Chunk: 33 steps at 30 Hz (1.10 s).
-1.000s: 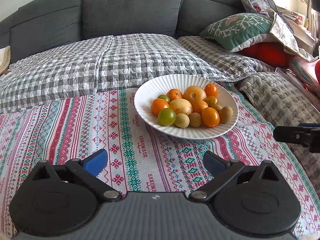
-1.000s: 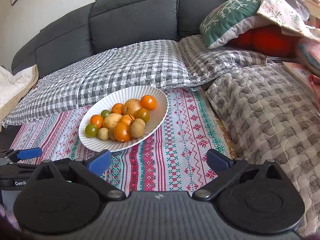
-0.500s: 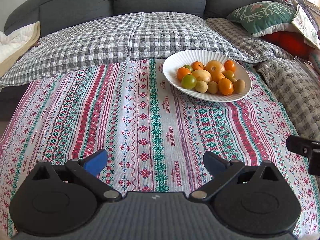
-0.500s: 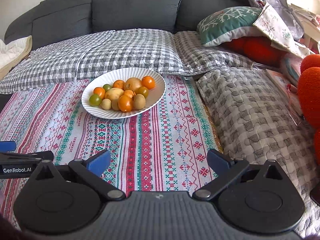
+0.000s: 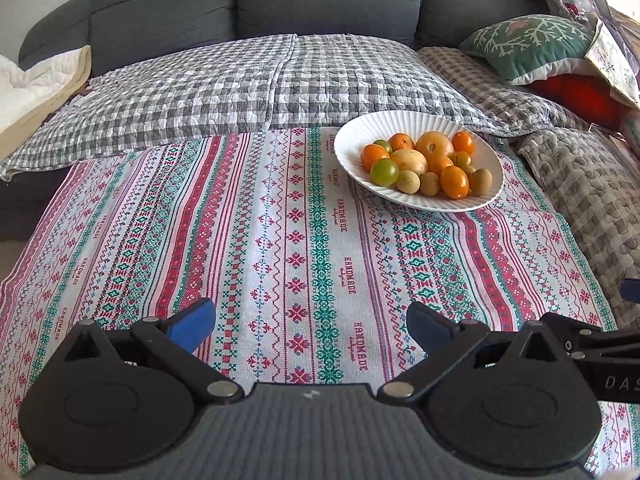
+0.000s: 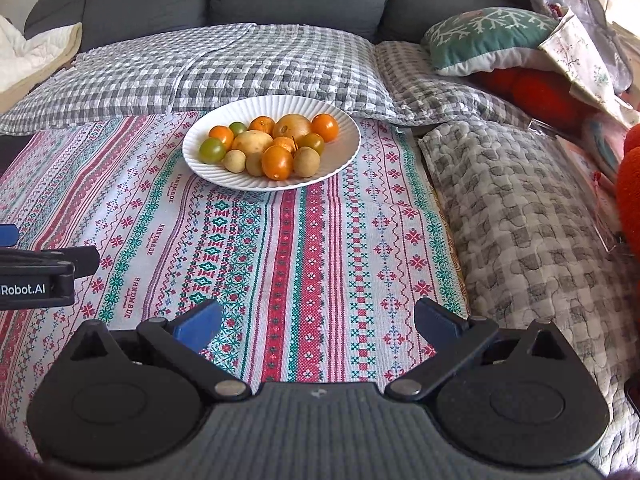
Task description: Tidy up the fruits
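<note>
Short of the white plate (image 6: 272,148), both your left gripper (image 5: 310,326) and right gripper (image 6: 318,322) stand spread and empty; approach one edge fruit (image 6: 277,162) squarely.

Ribbed glossy plate (image 6: 344,152), woven cloth (image 6: 320,264)

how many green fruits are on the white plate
3: one at the left front of the plate at, one at the back left, one right of centre. More may be hidden.
</note>
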Each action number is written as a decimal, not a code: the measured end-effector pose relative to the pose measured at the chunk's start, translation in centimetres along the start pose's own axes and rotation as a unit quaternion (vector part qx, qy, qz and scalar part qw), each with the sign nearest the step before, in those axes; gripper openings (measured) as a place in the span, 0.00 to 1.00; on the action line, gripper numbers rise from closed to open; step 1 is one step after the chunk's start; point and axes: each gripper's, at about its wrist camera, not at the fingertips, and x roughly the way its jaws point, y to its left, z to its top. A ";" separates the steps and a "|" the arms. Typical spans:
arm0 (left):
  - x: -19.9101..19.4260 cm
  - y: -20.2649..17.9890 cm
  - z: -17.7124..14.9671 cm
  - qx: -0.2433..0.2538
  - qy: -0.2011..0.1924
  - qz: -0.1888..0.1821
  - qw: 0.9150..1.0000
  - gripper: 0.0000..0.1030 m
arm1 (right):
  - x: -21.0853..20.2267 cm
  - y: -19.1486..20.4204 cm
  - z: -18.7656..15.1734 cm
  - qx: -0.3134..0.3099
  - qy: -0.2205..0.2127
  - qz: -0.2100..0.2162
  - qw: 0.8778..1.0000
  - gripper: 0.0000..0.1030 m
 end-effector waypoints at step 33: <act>0.2 -0.4 -0.5 0.015 0.015 -0.007 1.000 0.93 | 0.2 0.1 0.0 0.003 0.004 -0.004 1.000 1.00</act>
